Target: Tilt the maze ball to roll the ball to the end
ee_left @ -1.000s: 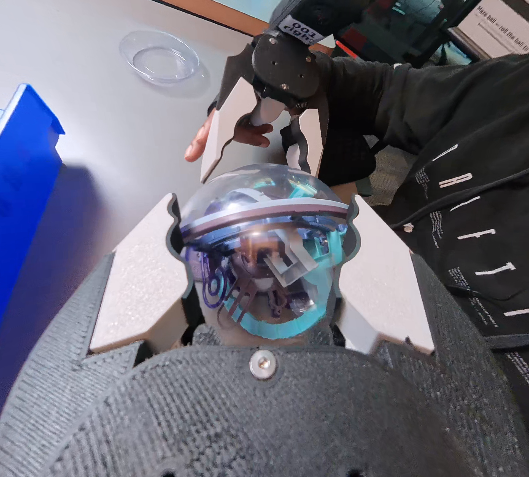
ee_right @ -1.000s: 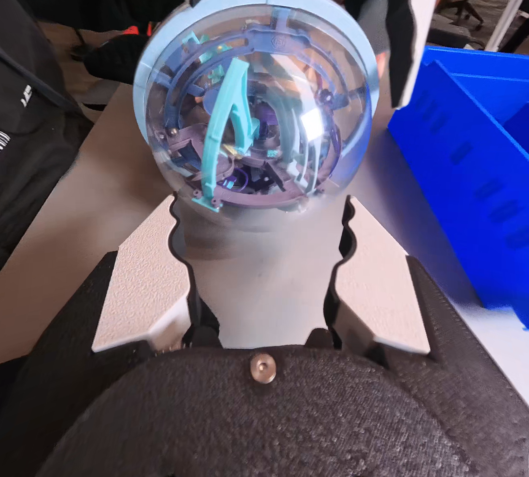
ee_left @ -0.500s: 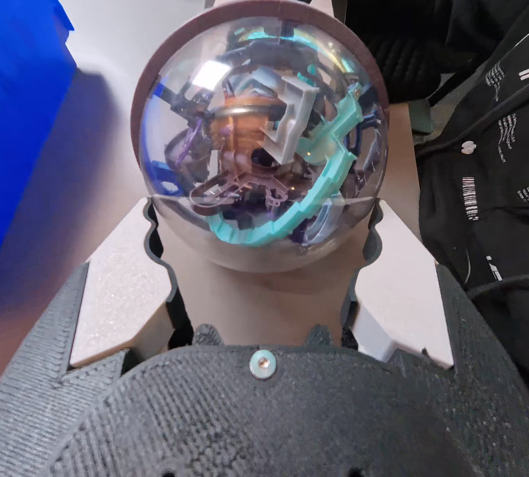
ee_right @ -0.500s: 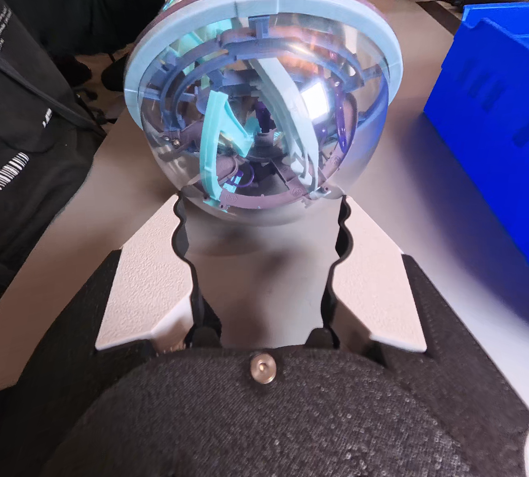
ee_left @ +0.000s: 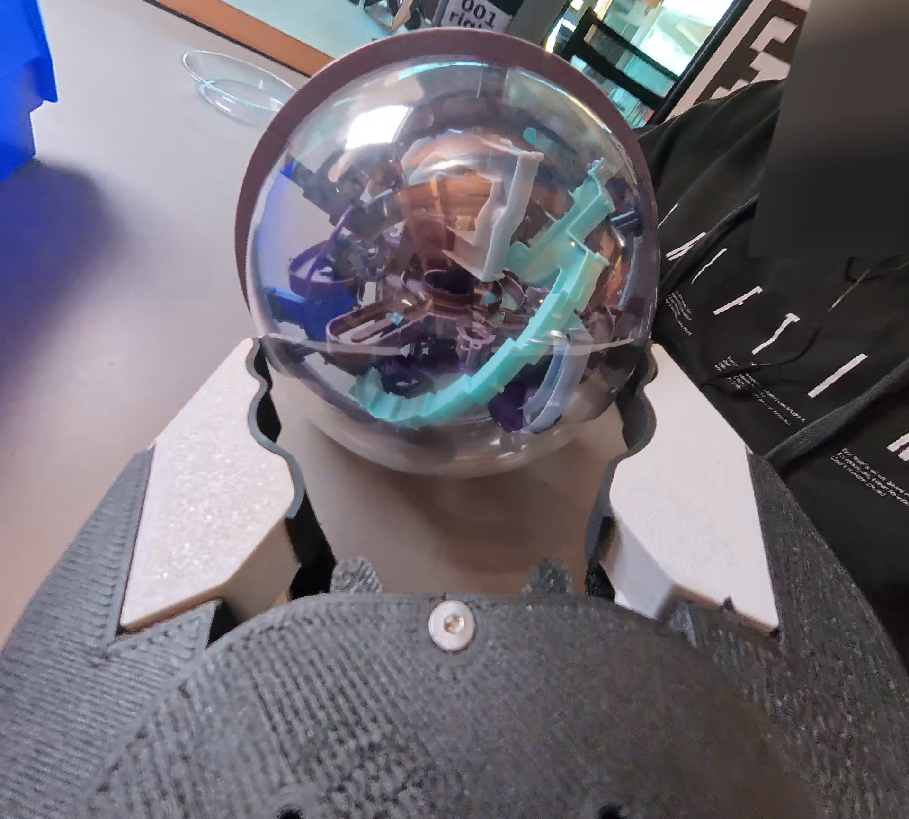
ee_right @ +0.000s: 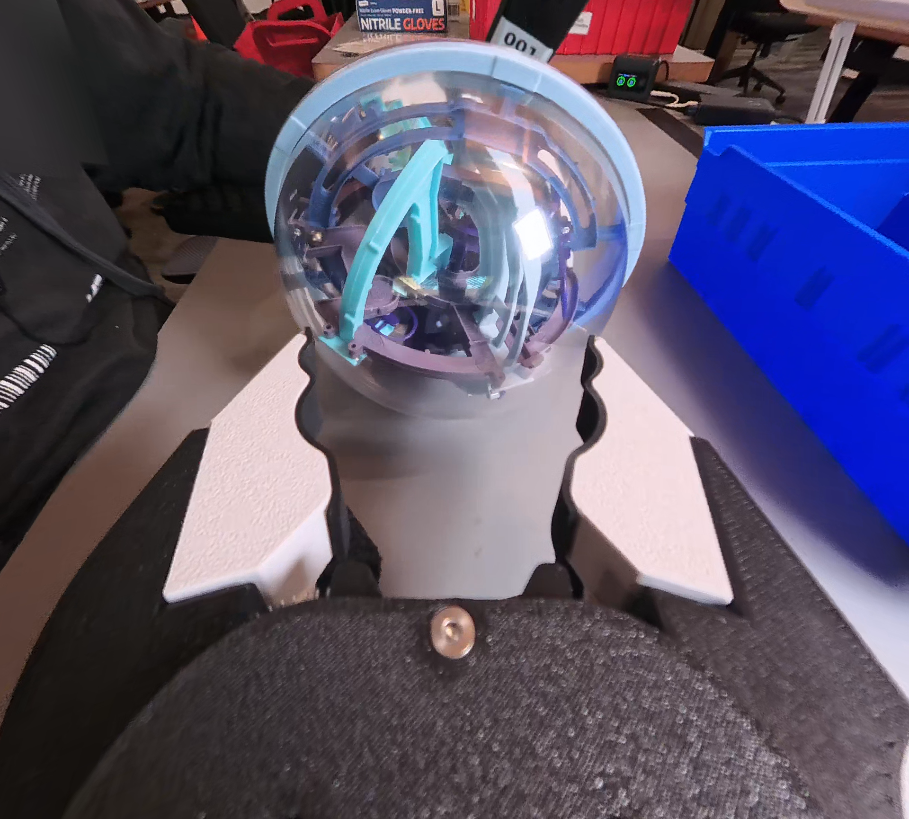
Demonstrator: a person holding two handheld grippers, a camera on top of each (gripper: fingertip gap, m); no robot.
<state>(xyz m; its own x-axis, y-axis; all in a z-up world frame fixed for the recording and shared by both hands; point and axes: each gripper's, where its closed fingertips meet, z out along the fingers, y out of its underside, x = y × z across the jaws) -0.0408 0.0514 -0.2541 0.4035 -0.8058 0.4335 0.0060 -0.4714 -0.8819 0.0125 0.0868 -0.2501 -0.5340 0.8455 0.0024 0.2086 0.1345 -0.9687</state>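
The maze ball (ee_left: pixel 447 254) is a clear sphere with teal, purple and grey tracks inside, and it also fills the right wrist view (ee_right: pixel 452 230). It is held between both grippers from opposite sides, above the grey table (ee_left: pixel 123 254). My left gripper (ee_left: pixel 450 348) has its fingers spread wide, tips pressed on the ball's lower sides. My right gripper (ee_right: pixel 447 340) grips the far half the same way, below the light blue equator ring. A small shiny bead (ee_right: pixel 315 234) sits on a track at the left. Each gripper's black body shows behind the ball in the other's view.
A blue bin (ee_right: pixel 811 279) stands close on the right in the right wrist view and at the far left in the left wrist view (ee_left: pixel 19 57). A clear plastic dish (ee_left: pixel 236 82) lies on the table behind the ball. A person's black sleeve (ee_left: pixel 787 303) is close by.
The ball slid from deep between my left fingers out to their tips. My right gripper closed in onto its far side. Both views have tilted up and the ball has turned.
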